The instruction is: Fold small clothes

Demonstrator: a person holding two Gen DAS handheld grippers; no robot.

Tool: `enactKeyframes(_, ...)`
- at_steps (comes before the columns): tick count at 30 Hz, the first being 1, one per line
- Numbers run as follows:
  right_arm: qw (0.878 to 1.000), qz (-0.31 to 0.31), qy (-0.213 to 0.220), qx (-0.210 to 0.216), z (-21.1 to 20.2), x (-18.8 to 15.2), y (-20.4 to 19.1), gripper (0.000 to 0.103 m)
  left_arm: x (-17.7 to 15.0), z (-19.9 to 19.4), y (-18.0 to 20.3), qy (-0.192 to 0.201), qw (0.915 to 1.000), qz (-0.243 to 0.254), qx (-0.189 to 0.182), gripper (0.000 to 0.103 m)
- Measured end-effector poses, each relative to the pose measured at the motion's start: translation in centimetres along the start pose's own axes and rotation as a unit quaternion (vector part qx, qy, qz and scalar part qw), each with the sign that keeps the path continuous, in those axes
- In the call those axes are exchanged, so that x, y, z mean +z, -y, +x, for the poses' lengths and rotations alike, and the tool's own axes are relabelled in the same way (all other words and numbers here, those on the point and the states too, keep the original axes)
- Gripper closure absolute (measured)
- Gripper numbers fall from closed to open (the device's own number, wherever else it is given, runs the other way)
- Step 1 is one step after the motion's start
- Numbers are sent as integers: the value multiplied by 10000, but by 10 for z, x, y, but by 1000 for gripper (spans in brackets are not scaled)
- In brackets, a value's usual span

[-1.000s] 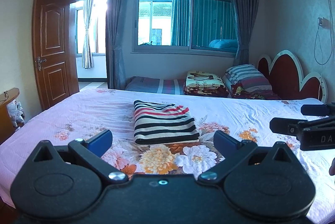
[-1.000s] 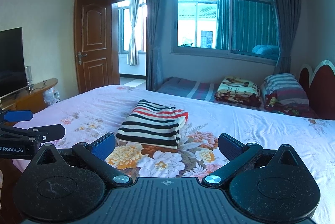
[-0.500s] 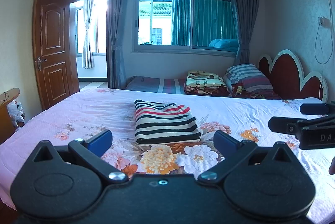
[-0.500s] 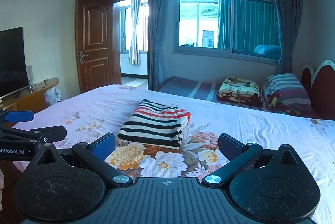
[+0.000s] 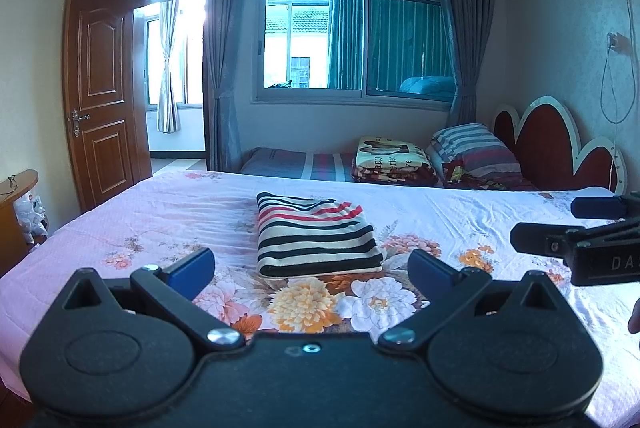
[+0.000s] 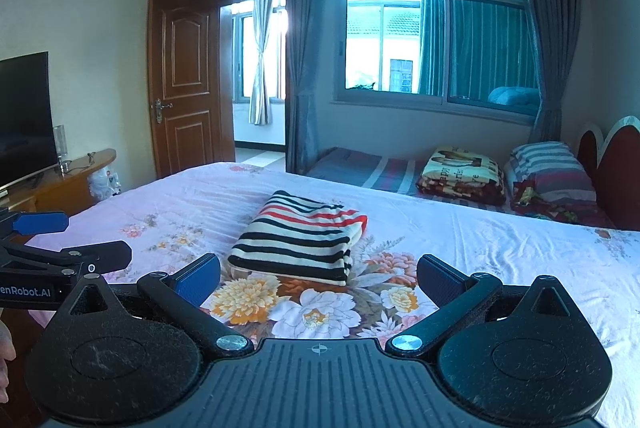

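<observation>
A striped garment (image 5: 314, 236), black, cream and red, lies folded into a neat rectangle on the floral bed sheet (image 5: 160, 216). It also shows in the right wrist view (image 6: 298, 238). My left gripper (image 5: 312, 268) is open and empty, held back from the garment's near edge. My right gripper (image 6: 318, 278) is open and empty, also short of the garment. Each gripper shows at the side of the other's view: the right one (image 5: 576, 228) and the left one (image 6: 60, 240).
A second low bed (image 6: 360, 168) with a folded blanket (image 6: 460, 174) and striped pillow (image 6: 552, 168) stands beyond the main bed under the window. A red headboard (image 5: 560, 148) is at right. A TV (image 6: 24, 116) on a wooden cabinet and an open door (image 6: 184, 80) are at left.
Both grippers have shifted very slightly; the folded garment sits a touch further right in the views. Nothing was gripped or released.
</observation>
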State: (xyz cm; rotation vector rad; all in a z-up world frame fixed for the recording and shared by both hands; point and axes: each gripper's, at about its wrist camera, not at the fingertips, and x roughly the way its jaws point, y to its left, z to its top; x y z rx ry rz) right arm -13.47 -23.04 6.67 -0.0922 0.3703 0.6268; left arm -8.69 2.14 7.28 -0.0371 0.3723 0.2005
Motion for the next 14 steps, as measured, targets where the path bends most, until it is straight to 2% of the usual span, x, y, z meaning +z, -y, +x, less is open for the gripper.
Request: enactKeyframes(14, 9999, -8, 17, 142, 0, -3, -1, 0, -1, -2, 2, 114, 9999, -77, 60, 1)
